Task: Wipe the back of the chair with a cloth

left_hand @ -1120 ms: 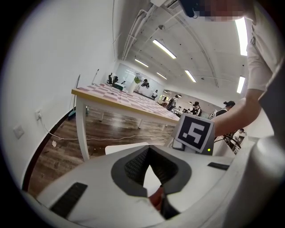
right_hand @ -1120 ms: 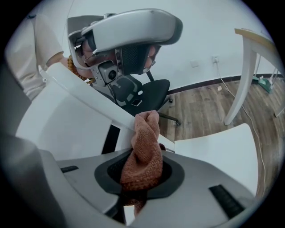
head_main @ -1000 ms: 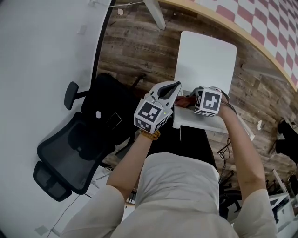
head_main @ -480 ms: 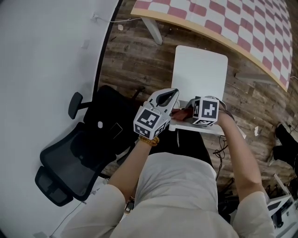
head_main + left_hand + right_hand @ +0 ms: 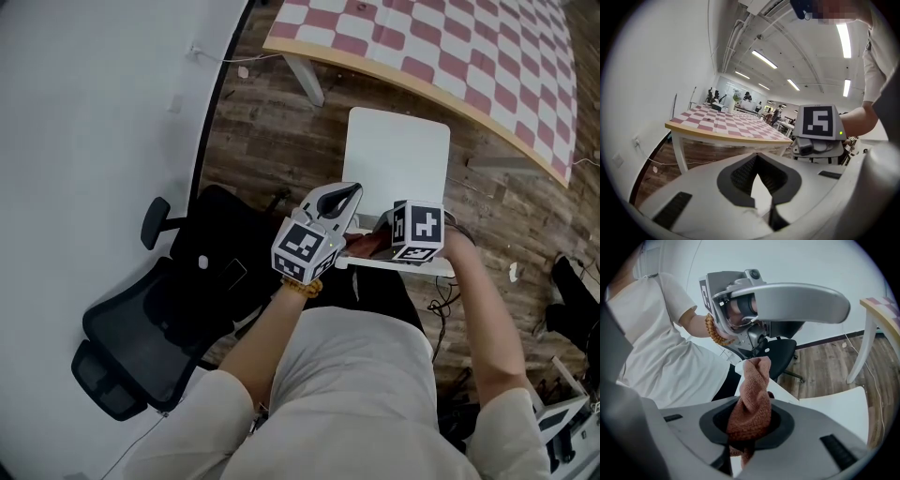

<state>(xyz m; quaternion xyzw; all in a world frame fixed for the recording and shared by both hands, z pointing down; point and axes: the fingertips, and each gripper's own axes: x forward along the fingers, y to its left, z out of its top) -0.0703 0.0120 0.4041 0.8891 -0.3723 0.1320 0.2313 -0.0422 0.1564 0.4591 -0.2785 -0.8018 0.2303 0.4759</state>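
Note:
The white chair [image 5: 397, 150] stands in front of me, and its back's top edge [image 5: 427, 267] lies under both grippers. My right gripper [image 5: 382, 240] is shut on a reddish-brown cloth [image 5: 368, 245], which rests at that top edge. In the right gripper view the cloth [image 5: 752, 399] rises bunched out of the right gripper [image 5: 747, 430] against the white backrest edge [image 5: 783, 395]. My left gripper [image 5: 348, 196] is shut, holds nothing and hovers just left of the cloth. In the left gripper view the left gripper [image 5: 761, 187] faces the right gripper's marker cube [image 5: 817, 123].
A black office chair [image 5: 155, 305] stands to my left by the white wall [image 5: 84, 112]. A table with a pink and white chequered top [image 5: 450, 42] and a white leg [image 5: 302, 75] lies beyond the white chair. The floor is wooden, with cables at the right.
The head view has tilted forward, so more of the chequered table shows. Both grippers and the cloth stay at the chair back's top edge with little shift.

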